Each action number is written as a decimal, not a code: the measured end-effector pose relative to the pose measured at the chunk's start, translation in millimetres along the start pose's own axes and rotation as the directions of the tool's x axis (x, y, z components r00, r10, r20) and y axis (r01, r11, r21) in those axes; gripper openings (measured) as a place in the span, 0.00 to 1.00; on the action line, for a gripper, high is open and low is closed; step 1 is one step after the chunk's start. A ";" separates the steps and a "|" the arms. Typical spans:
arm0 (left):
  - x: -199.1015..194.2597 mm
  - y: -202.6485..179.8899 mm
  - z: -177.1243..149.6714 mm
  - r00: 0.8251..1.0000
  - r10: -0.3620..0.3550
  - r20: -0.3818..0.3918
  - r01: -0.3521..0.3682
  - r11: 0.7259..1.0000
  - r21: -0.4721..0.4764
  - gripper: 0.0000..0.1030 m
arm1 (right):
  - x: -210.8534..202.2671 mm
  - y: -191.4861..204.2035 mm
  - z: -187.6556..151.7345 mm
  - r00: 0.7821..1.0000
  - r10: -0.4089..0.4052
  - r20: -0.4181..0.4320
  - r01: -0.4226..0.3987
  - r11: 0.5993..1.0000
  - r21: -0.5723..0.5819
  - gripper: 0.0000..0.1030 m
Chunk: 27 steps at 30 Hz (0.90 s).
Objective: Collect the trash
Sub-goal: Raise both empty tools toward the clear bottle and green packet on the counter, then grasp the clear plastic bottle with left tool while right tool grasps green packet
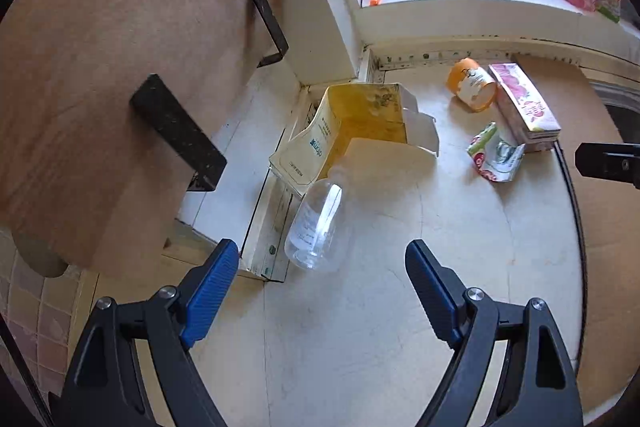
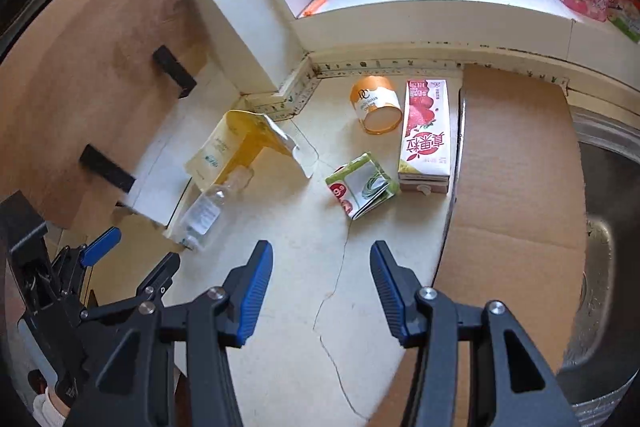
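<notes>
Plastic bottle [image 1: 314,227], yellow pouch [image 1: 352,131], cup [image 1: 472,85], pink carton [image 1: 524,103] and wrapper [image 1: 496,153] lie uncollected near the tabletop's back edge; left gripper [image 1: 322,275] and right gripper [image 2: 322,275] hold spread, empty jaws.

1. The bottle [image 1: 316,227] ahead of my pads [image 1: 208,297] is clear, glossy plastic.
2. Behind the bottle, the yellow box [image 1: 352,131] is torn, matt cardboard.
3. Right of the bottle, the carton [image 2: 426,137] is glossy printed paper.
4. My pads are ribbed blue plastic.
</notes>
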<state>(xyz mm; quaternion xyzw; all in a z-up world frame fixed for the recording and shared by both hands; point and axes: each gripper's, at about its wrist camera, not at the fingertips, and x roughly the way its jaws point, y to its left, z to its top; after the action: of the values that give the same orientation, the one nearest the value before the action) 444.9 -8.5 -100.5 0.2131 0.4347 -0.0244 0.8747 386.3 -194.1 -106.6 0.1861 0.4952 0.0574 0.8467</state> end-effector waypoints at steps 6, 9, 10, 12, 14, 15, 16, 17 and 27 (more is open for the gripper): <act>53.1 -11.5 20.8 0.996 0.063 -0.064 -0.060 0.997 0.046 0.82 | 61.6 -40.6 27.3 0.997 0.010 -0.083 0.000 0.994 0.111 0.50; 70.1 -15.2 27.7 0.993 0.083 -0.082 -0.077 0.995 0.068 0.82 | 83.8 -53.8 32.9 0.993 0.017 -0.116 0.002 0.987 0.159 0.49; 75.8 -15.6 29.4 0.992 0.086 -0.089 -0.080 0.994 0.071 0.82 | 88.6 -56.1 33.5 0.992 0.023 -0.126 -0.001 0.985 0.170 0.49; 83.2 -14.4 30.7 0.992 0.087 -0.097 -0.080 0.994 0.071 0.82 | 98.1 -60.3 34.6 0.989 0.033 -0.146 -0.005 0.982 0.188 0.49; 90.8 -12.9 30.3 0.990 0.082 -0.111 -0.075 0.995 0.067 0.82 | 105.7 -60.9 34.3 0.987 0.034 -0.160 -0.003 0.981 0.192 0.48; 93.9 -12.1 29.4 0.990 0.081 -0.118 -0.073 0.995 0.066 0.82 | 109.2 -60.6 34.0 0.986 0.033 -0.166 -0.001 0.982 0.190 0.47; 97.2 -11.4 28.2 0.989 0.081 -0.124 -0.073 0.995 0.067 0.82 | 112.0 -59.8 33.1 0.985 0.033 -0.172 0.000 0.982 0.189 0.45; 100.6 -10.9 26.9 0.988 0.082 -0.130 -0.073 0.995 0.069 0.82 | 112.2 -57.8 33.6 0.986 0.036 -0.160 -0.006 0.983 0.184 0.42; 128.0 -1.5 22.8 0.983 0.052 -0.175 -0.043 0.998 0.055 0.74 | 121.8 -41.8 32.9 0.990 0.000 -0.140 0.021 0.988 0.153 0.08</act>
<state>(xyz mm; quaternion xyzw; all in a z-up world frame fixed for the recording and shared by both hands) 541.1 -0.7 -187.6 0.2471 0.5046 0.0041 0.8272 472.2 -206.9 -207.2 0.2440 0.5573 0.0274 0.7932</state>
